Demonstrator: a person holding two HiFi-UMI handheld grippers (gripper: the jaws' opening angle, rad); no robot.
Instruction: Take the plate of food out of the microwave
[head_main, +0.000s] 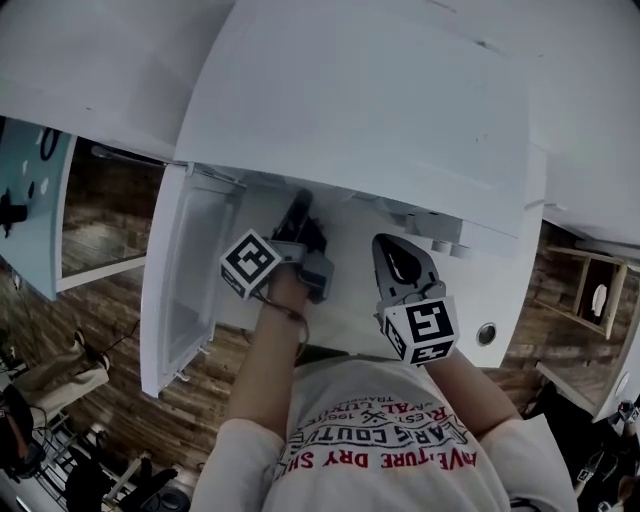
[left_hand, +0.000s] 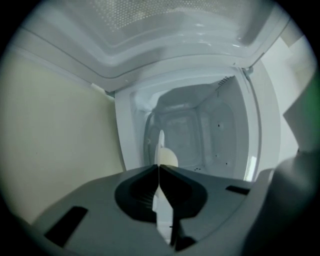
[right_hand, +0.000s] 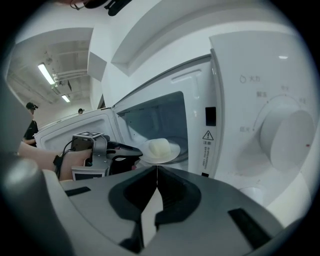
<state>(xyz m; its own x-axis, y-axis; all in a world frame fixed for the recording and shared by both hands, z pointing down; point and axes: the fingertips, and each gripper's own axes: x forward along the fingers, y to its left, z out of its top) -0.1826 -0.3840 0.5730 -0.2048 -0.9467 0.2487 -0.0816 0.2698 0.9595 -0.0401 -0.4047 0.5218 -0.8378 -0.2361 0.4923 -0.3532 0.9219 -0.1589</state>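
The white microwave (head_main: 380, 110) stands with its door (head_main: 185, 285) swung open to the left. My left gripper (head_main: 300, 208) reaches into the cavity and is shut on the rim of a white plate (right_hand: 161, 155). A pale lump of food (right_hand: 160, 146) sits on the plate. In the left gripper view the plate (left_hand: 161, 142) shows edge-on, pinched between the jaws, with the food (left_hand: 169, 158) to its right. My right gripper (right_hand: 157, 169) hovers outside the front of the microwave, shut with nothing in it. In the head view the plate is hidden.
The control panel with a large round dial (right_hand: 287, 132) is right of the cavity. The open door (right_hand: 75, 125) stands left of my left arm. Wooden floor and shelving (head_main: 590, 290) lie below, and people stand at the lower left (head_main: 40, 400).
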